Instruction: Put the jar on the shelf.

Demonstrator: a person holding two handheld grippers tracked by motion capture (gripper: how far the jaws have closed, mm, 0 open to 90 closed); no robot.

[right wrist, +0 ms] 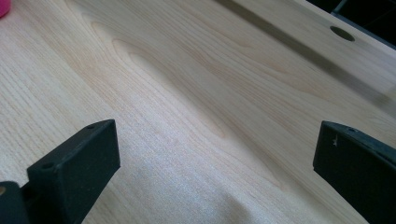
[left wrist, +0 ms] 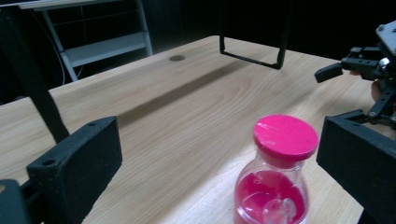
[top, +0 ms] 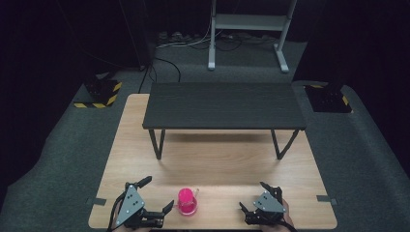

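Here, in the high view, a light wooden table (top: 212,159) carries a small dark bench-like shelf (top: 223,105) on thin black legs at its far half. A clear bottle with a pink cap (top: 187,201) stands upright near the table's near edge, pink contents visible in its lower part. The left gripper (top: 158,195) lies just left of the bottle, its fingers spread wide, the nearer fingertip close to the bottle's side but apart from it. The right gripper (top: 255,196) rests well to the right of the bottle, its fingers likewise spread, with nothing between them. Beyond the table, a white metal stand (top: 249,29) and loose cables (top: 193,42) sit on the grey floor.

In the left gripper view, the bottle (left wrist: 280,168) stands upright between the two black fingers (left wrist: 77,163), much closer to the right-hand one and touching neither. Its flat pink cap faces the camera, and the clear shoulder below shows pink contents. Past the bottle, the right gripper (left wrist: 348,93) appears with its fingers apart, over the table (left wrist: 177,116). A leg frame of the shelf (left wrist: 252,42) stands farther back.

In the right gripper view, the two black fingers (right wrist: 79,163) stand wide apart over bare table (right wrist: 210,93). A pink sliver of the bottle (right wrist: 3,7) shows at the upper left corner, well away from the fingers.
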